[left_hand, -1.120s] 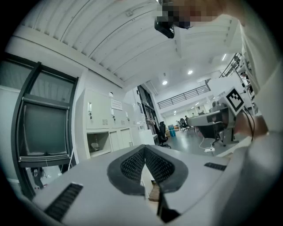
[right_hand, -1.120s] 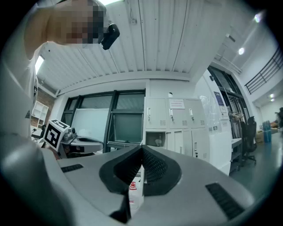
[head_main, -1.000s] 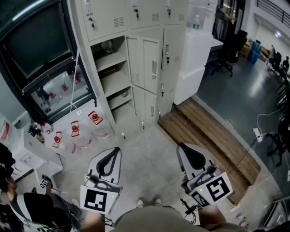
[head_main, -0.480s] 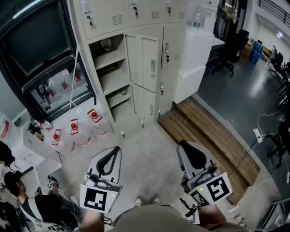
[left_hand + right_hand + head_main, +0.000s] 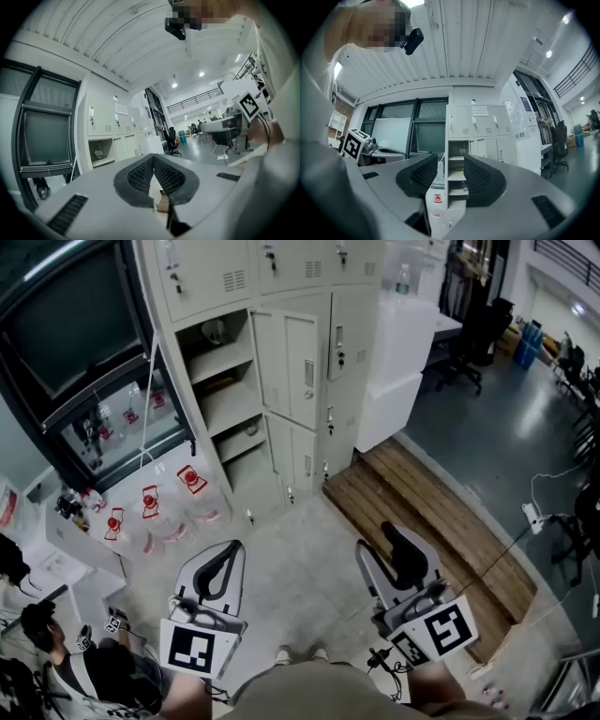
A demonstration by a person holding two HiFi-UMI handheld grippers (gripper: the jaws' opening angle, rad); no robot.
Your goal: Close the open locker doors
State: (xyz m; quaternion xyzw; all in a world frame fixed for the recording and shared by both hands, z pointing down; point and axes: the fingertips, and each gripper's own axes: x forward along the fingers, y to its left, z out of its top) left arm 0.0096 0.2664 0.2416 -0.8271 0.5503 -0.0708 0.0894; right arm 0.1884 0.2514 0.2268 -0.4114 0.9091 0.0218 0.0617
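The grey locker bank [image 5: 281, 352] stands ahead of me. Its left column is open, with bare shelves [image 5: 220, 381] showing. An upper door [image 5: 292, 367] and a lower door [image 5: 295, 457] hang swung out to the right of those shelves. My left gripper [image 5: 228, 551] is shut and empty, low over the floor and well short of the lockers. My right gripper [image 5: 384, 545] is opening, with nothing between its jaws. In the right gripper view, the gap of my right gripper [image 5: 451, 169] frames the open compartments [image 5: 456, 176]. In the left gripper view, the tips of my left gripper [image 5: 153, 158] meet.
Several water jugs with red labels [image 5: 155, 507] stand on the floor left of the lockers. A wooden platform [image 5: 427, 512] runs along the right, with a white cabinet [image 5: 403, 352] behind it. A person [image 5: 84, 667] crouches at lower left. A cable [image 5: 525, 521] trails on the right.
My right gripper's jaws have spread apart from shut. The left gripper stays shut. The person at lower left has shifted, and my view has drifted slightly.
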